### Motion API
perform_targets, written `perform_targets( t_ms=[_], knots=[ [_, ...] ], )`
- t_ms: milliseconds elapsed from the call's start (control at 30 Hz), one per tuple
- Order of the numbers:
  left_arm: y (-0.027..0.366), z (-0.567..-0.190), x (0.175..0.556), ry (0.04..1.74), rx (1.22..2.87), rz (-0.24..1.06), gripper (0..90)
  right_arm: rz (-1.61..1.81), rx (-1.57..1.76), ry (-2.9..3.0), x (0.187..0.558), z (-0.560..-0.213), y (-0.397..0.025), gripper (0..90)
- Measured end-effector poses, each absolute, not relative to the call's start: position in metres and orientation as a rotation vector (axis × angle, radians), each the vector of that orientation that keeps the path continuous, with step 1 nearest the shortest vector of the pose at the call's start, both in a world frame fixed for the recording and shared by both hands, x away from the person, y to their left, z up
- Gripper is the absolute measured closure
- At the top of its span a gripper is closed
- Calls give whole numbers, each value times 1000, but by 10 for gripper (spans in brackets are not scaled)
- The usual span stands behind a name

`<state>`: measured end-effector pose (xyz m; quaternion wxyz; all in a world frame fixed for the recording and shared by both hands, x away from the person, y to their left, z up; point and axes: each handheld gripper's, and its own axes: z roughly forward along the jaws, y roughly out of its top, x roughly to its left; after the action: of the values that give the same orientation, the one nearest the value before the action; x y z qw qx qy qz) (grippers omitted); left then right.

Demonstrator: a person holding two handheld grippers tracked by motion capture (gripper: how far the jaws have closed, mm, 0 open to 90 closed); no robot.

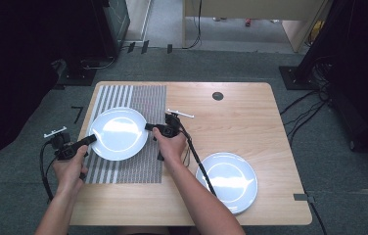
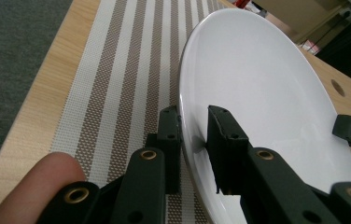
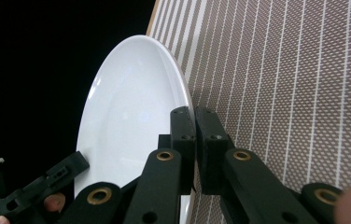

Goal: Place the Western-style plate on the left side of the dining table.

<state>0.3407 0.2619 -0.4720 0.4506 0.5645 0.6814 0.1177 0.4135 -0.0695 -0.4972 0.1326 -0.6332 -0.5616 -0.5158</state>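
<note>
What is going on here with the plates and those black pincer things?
A person holds a two-jaw gripper in each hand. The left gripper and the right gripper each clamp opposite edges of one white plate, over a striped placemat. Whether it rests on the mat or is raised is hard to tell. A second white plate sits untouched on the wooden table, near its front right corner.

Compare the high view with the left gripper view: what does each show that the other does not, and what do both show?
High view alone: a second white plate on bare wood at the table's near right, and the surrounding floor. Left gripper view alone: the left tool up close, its jaws astride the plate's rim. Both: the held plate over the striped mat, with the right tool at its far rim.
</note>
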Motion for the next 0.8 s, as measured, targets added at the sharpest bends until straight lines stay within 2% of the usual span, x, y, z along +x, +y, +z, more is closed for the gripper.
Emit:
perform_targets(
  t_ms=[267,567,800],
  knots=[
    [265,-480,355,1727,1399,281,763,-1470,-1859,-1628,425,-506,-63,877],
    [249,-500,386,1764,1449,239,748,-1452,-1970,-1612,441,-518,-72,877],
    [239,-505,396,1785,1462,259,739,-1450,-2018,-1622,447,-522,-75,874]
  ],
)
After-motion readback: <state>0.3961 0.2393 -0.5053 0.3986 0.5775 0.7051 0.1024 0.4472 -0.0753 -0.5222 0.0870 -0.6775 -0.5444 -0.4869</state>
